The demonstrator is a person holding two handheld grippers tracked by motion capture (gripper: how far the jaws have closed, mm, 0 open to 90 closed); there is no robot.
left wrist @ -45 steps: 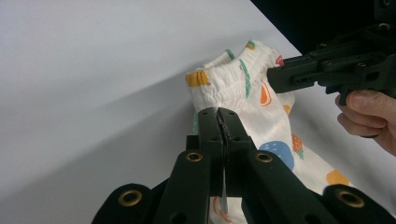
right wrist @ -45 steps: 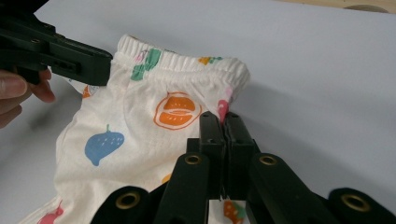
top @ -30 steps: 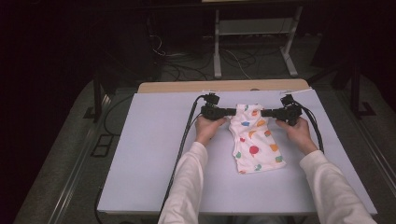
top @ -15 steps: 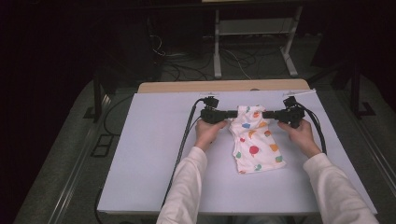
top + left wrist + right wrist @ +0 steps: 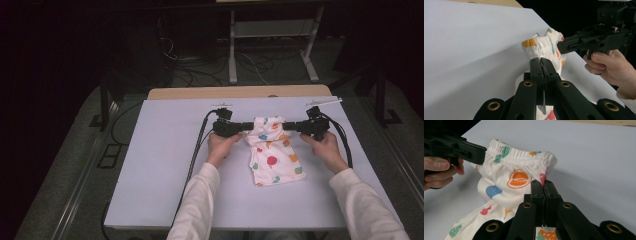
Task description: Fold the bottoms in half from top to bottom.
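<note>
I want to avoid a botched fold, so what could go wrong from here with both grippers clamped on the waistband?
The left gripper and right gripper each pinch only a thin edge of the patterned pants, so the elastic waistband could slip free if pulled apart. The legs lie on the white table and may drag and bunch when lifted.

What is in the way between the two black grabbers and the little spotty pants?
Nothing visible is. The left gripper and the right gripper are each already shut on the elastic waistband of the spotty pants, one at each side, lifting that end off the white table.
</note>
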